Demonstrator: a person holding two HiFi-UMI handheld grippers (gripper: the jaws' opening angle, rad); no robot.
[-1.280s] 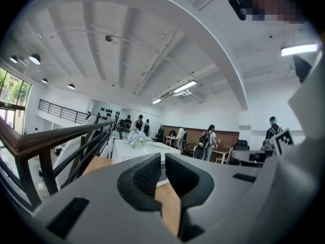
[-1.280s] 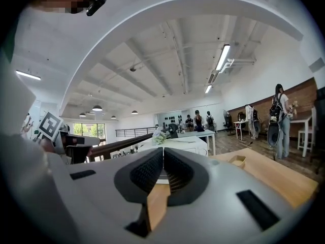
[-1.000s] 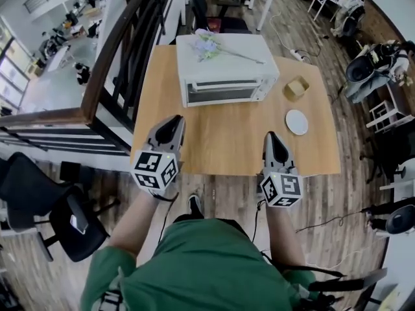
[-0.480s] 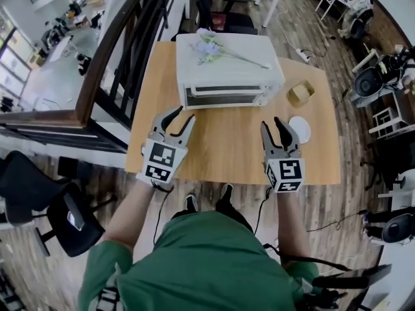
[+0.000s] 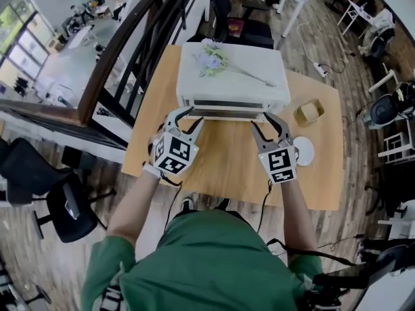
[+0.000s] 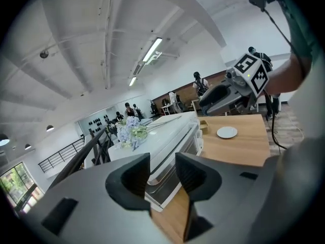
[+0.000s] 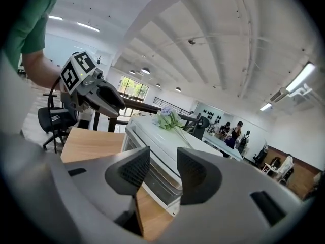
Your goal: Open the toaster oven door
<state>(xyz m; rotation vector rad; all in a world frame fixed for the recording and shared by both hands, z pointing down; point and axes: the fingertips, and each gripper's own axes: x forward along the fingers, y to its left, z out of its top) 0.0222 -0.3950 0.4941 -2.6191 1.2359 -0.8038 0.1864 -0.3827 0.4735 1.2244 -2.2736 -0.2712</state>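
A white toaster oven (image 5: 230,83) stands at the far side of the wooden table (image 5: 220,167), its door (image 5: 227,106) closed and facing me. My left gripper (image 5: 186,117) hovers just before the door's left end, and its jaws are opening with nothing between them. My right gripper (image 5: 268,123) is in front of the door's right end, jaws likewise opening and empty. In the left gripper view the oven (image 6: 170,136) lies beyond the left gripper (image 6: 157,173). The right gripper view shows the oven (image 7: 152,139) just past the right gripper (image 7: 163,173).
A sprig of pale flowers (image 5: 214,60) lies on the oven's top. A small wooden box (image 5: 310,111) and a white plate (image 5: 303,151) sit on the table to the right. A dark railing (image 5: 123,57) runs along the left; an office chair (image 5: 65,206) stands below it.
Both grippers moved forward from the table's near edge up to the oven door. Their jaws went from shut to spread apart. The head camera tilted closer over the oven.
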